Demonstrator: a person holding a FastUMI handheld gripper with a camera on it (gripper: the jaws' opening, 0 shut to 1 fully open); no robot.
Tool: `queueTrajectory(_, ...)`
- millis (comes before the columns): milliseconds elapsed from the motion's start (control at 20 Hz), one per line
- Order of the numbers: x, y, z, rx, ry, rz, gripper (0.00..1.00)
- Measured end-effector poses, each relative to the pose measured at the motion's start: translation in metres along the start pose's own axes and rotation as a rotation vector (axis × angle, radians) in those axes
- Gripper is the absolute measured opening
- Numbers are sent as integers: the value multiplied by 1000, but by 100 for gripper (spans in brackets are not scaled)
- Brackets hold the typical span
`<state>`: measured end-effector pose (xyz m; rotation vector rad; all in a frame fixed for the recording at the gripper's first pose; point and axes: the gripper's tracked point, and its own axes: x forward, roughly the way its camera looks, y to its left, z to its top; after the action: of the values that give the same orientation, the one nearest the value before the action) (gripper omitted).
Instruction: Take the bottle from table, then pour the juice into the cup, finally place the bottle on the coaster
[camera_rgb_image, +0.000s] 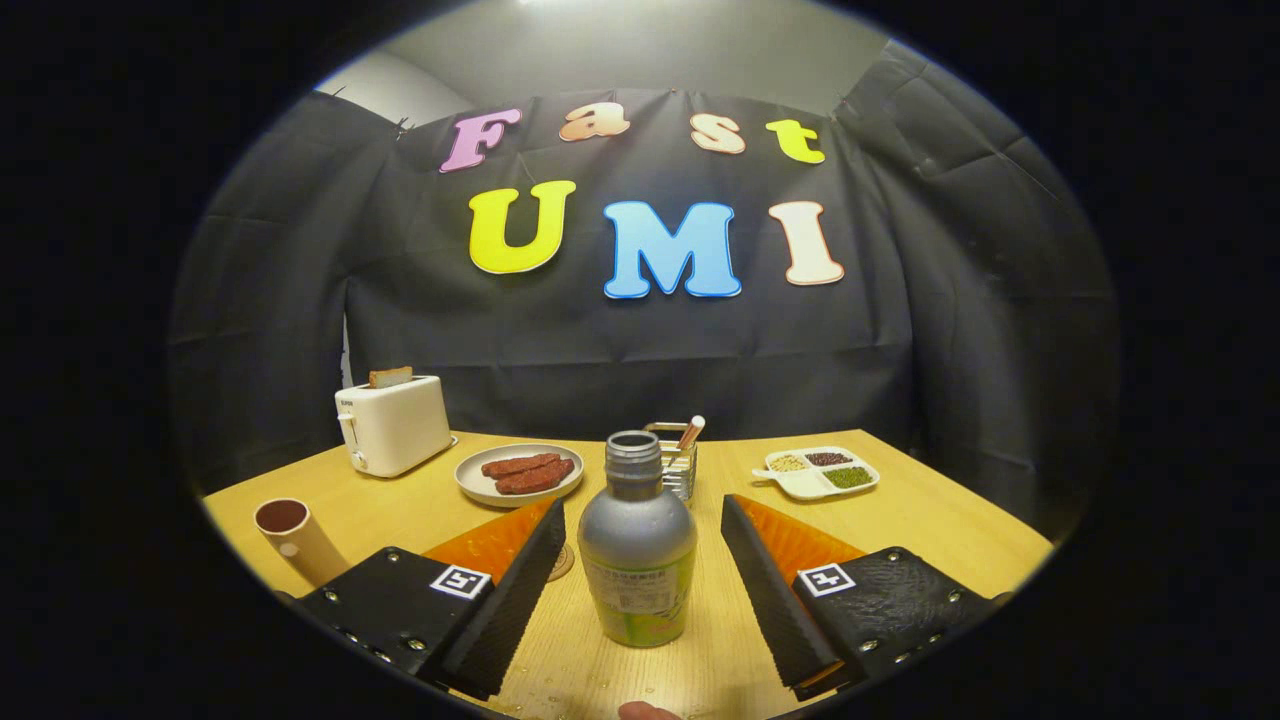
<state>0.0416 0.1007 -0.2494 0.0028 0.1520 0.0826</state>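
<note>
A grey bottle (637, 548) with a green label and no cap stands upright on the wooden table (930, 530), between my two fingers. My gripper (640, 535) is open, each finger a small gap away from the bottle's sides. A beige cup (296, 540) with a dark inside stands off to the left of the left finger. A round coaster (562, 562) peeks out just beside the left finger, mostly hidden behind it.
A white toaster (392, 425) with a slice of bread stands at the back left. A plate of sausages (520, 473), a metal utensil rack (678, 462) and a divided dish of grains (822, 471) line the far side. A fingertip (648, 711) shows at the near edge.
</note>
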Motion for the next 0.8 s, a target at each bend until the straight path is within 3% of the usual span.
queueTrajectory(300,23,-5,-24,-11,9,-34,96)
queueTrajectory(450,32,4,-34,-22,22,-7,96)
queueTrajectory(600,34,8,-37,-67,58,-3,80)
queueTrajectory(800,27,6,-27,-201,138,-71,76)
